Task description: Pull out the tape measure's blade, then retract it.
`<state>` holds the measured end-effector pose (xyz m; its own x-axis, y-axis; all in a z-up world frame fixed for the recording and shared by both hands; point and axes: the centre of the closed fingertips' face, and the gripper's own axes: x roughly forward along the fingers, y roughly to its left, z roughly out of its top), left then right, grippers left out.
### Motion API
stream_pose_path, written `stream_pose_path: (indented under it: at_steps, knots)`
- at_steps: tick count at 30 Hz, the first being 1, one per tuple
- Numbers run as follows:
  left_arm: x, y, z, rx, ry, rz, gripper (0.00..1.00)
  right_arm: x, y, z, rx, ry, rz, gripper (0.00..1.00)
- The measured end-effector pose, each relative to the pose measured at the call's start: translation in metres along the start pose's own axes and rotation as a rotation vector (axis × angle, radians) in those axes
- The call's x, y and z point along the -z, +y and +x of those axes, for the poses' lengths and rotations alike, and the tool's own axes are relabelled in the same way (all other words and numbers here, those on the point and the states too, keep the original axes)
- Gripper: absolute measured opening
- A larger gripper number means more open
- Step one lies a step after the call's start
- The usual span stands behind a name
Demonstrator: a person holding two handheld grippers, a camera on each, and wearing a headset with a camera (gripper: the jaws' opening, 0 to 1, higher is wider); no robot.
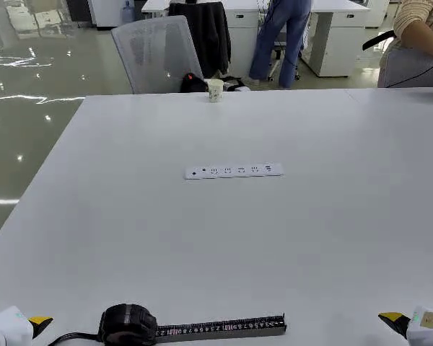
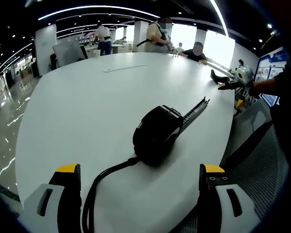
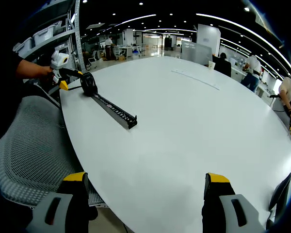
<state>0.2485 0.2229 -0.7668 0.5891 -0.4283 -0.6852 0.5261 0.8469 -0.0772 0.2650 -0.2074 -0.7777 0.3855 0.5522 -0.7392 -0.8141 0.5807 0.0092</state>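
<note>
White table (image 1: 202, 238) takes up most of the head view. Grey mesh chair (image 1: 155, 50) is behind its far edge at 11 o'clock, with a person (image 1: 281, 36) standing past it at 1 o'clock. White power strip (image 1: 234, 171) lies flat about mid-table, well apart from everything else. Tape measure (image 1: 128, 324) is at 6-7 o'clock in the head view, near the table's near edge: black round case, sitting on the surface. Its blade (image 1: 224, 328) is out of the case, lying flat and running toward 3 o'clock, dark with pale markings. Left gripper (image 2: 139, 169): jaws wide apart, yellow tips either side, nothing clamped. In its own view the case sits ahead of the jaws toward 12 o'clock, not touching either one. Right gripper (image 3: 146, 178): jaws also wide apart, bare table between them, well apart from the tape measure, which is out at 10 o'clock in its view. In the head view the two grippers sit in the bottom corners, at 7-8 and 4-5 o'clock. Paper cup (image 1: 215, 90) stands upright at the far edge, 12 o'clock. Black cord (image 2: 102, 184) trails from the case back between the left jaws.
</note>
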Motion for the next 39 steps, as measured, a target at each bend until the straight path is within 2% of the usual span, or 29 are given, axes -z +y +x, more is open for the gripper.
stream_pose_path:
  at_steps: [3, 5, 8, 12, 14, 19, 24, 26, 27, 33, 35, 38, 39]
  knots:
    - [-0.006, -0.004, 0.002, 0.0, -0.011, -0.014, 0.99, -0.003, 0.0, 0.001, -0.008, 0.001, -0.004, 0.99]
    - [-0.013, -0.007, 0.005, 0.009, -0.03, -0.053, 0.99, -0.006, -0.003, 0.001, -0.01, 0.002, -0.002, 0.99]
    - [-0.02, -0.009, 0.007, 0.006, -0.052, -0.052, 0.99, -0.01, -0.005, 0.001, -0.016, 0.0, 0.0, 0.99]
    - [-0.03, -0.018, 0.009, 0.017, -0.069, -0.062, 0.99, -0.01, 0.0, 0.003, -0.062, 0.042, -0.022, 0.99]
    - [-0.031, -0.021, 0.012, 0.019, -0.058, -0.058, 0.99, -0.014, 0.001, 0.003, -0.072, 0.045, -0.044, 0.99]
    - [-0.04, -0.031, 0.015, 0.021, -0.08, -0.065, 0.99, -0.022, 0.004, 0.005, -0.101, 0.066, -0.052, 0.99]
    - [-0.04, -0.04, 0.023, -0.003, -0.085, -0.022, 0.99, -0.029, 0.004, 0.008, -0.107, 0.08, -0.085, 0.99]
    - [-0.039, -0.038, 0.024, -0.041, -0.078, 0.004, 0.99, -0.032, 0.003, 0.008, -0.109, 0.079, -0.093, 0.99]
    - [-0.041, -0.04, 0.024, -0.038, -0.086, 0.001, 0.99, -0.034, 0.003, 0.008, -0.112, 0.074, -0.094, 0.99]
    - [-0.048, -0.041, 0.025, -0.043, -0.118, -0.056, 0.99, -0.043, 0.001, 0.01, -0.118, 0.067, -0.109, 0.99]
    - [-0.048, -0.034, 0.025, -0.092, -0.123, -0.077, 0.99, -0.045, 0.0, 0.012, -0.12, 0.069, -0.116, 0.99]
    - [-0.045, -0.028, 0.027, -0.133, -0.113, -0.108, 0.99, -0.049, -0.002, 0.014, -0.121, 0.072, -0.129, 0.99]
    - [-0.046, -0.027, 0.027, -0.138, -0.126, -0.134, 0.99, -0.051, -0.003, 0.015, -0.119, 0.068, -0.136, 0.99]
